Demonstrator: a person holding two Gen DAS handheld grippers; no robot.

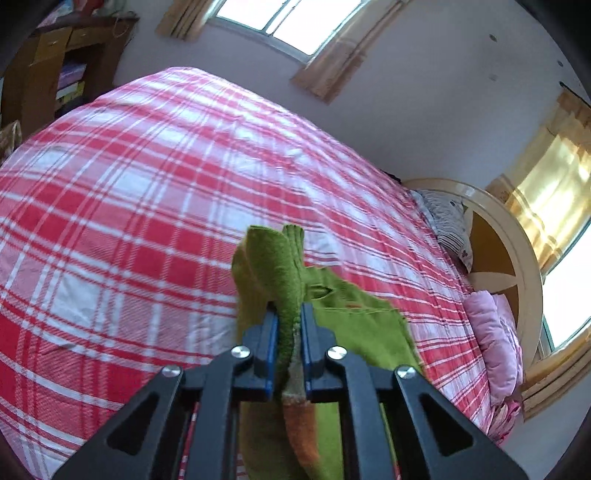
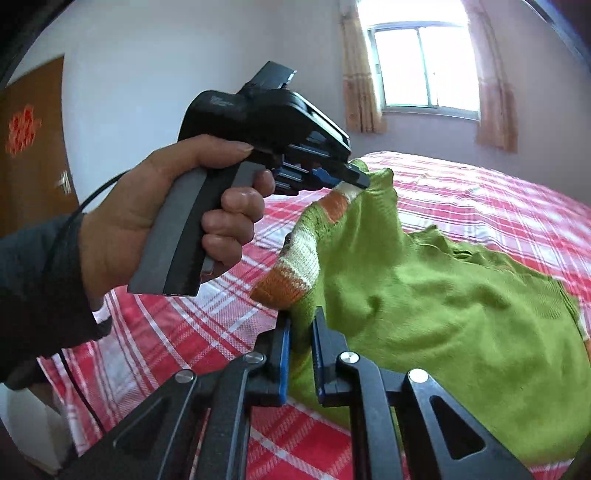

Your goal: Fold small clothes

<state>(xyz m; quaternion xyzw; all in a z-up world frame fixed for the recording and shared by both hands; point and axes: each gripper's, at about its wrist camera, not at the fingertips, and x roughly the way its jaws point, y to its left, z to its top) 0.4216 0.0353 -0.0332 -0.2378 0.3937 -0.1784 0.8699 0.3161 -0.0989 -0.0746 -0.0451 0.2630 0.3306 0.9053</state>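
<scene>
- I see the bed [image 1: 147,192] as the largest thing, its red-and-white checked cover filling my left wrist view from nine o'clock to three o'clock.
- At twelve o'clock above it a bright window [image 1: 291,22] sits between tan curtains [image 1: 332,62].
- A rounded cream headboard [image 1: 517,236] curves at three o'clock, with a pink pillow [image 1: 495,332] lying just beside it.
- The green sweater [image 2: 443,314] lies partly on the bed cover, spreading from the centre of my right wrist view towards four o'clock; its near edge is lifted off the cover.
- The sweater's striped orange-and-white cuff [image 2: 295,273] hangs between the two tools, at about ten o'clock from the garment's body.
- A person's hand [image 2: 166,214] at nine o'clock grips the handle of my left gripper [image 2: 360,179], whose tips are pinching the sweater's edge near the cuff.
- In its own view the left gripper [image 1: 289,325] has its blue pads pressed onto a standing fold of green knit.
- My right gripper [image 2: 301,332] is at six o'clock, its jaws pinching the sweater's near edge just below the cuff.
</scene>
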